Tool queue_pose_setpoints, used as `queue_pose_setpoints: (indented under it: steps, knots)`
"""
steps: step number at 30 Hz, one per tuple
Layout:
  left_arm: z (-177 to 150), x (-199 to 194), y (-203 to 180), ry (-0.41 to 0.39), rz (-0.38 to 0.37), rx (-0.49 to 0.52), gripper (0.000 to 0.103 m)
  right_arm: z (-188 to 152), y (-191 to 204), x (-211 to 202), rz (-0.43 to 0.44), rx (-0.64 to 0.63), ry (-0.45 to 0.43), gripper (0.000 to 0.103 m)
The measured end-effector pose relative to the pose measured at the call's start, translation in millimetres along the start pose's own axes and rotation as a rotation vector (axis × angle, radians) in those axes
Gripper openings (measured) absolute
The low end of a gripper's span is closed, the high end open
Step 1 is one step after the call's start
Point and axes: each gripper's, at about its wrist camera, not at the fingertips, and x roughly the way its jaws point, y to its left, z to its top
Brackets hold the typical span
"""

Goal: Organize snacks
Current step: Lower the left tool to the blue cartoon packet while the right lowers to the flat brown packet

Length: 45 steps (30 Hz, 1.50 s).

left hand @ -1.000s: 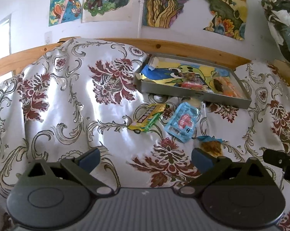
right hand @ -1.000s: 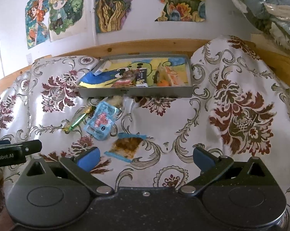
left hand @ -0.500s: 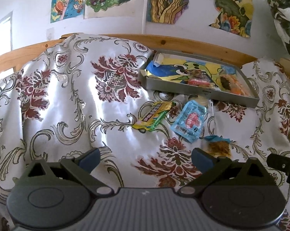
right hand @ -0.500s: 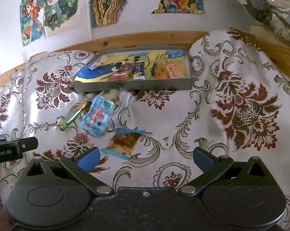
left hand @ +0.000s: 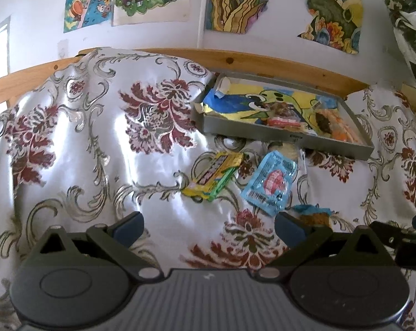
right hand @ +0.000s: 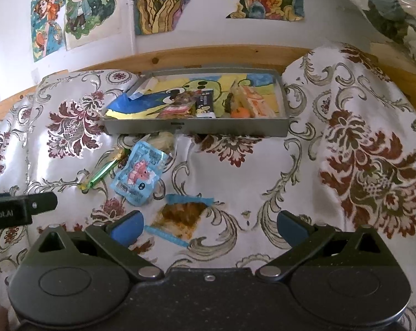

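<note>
Item: right gripper [right hand: 209, 226], left gripper [left hand: 208, 224], jaws spread, empty. Risk: brown snack packet [right hand: 180, 216] slides on slippery bedspread [right hand: 263, 165]; pinch gathers cloth.

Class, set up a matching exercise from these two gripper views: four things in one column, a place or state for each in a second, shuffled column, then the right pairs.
Column 1
1. grey tray
2. light blue packet
3. brown packet with blue ends
4. right gripper

Column 2
A. open, holding nothing
B. on the cloth just ahead of the right gripper
C. against the wooden rail, several snacks in it
D. on the cloth, with a yellow-green packet lying beside it

Pairs: 1-C, 2-D, 3-B, 4-A
</note>
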Motion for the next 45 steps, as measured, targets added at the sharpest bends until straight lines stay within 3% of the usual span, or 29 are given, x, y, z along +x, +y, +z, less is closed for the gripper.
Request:
queue_pose_setpoints:
  steps: [11, 25, 30, 35, 41, 43, 45]
  knots:
    - [19.0, 27.4, 1.3, -0.014, -0.038, -0.010, 0.103, 0.0, 8.7, 42.4, 0.042, -0.011, 0.037, 0.102]
    - [39.8, 85.6, -28.0, 0.017, -0.242, 0.072, 0.103, -6.2, 22.5, 95.4, 0.064, -0.062, 0.103, 0.102]
    - [42.8, 105.2, -46.3, 0.042, -0.291, 0.157, 0.103, -6.4, 25.9, 109.4, 0.048, -0.079, 0.106, 0.089]
    - [41.8, 122.9, -51.1, 0.076, -0.317, 0.179, 0.101, -6.9, 26.6, 119.3, 0.046, -0.082, 0.110, 0.090]
    - [42.0, 141.5, -54.6, 0.134, -0.339, 0.171, 0.086, -6.7, 34.9, 131.0, 0.042, -0.129, 0.125, 0.093]
    - [41.7, 148.5, -57.0, 0.161, -0.313, 0.168, 0.077, -7.9, 38.4, 130.9, 0.040, -0.155, 0.127, 0.090]
    - [40.6, 151.5, -59.2, 0.164, -0.290, 0.175, 0.075, -8.0, 38.7, 130.2, 0.040, -0.157, 0.118, 0.083]
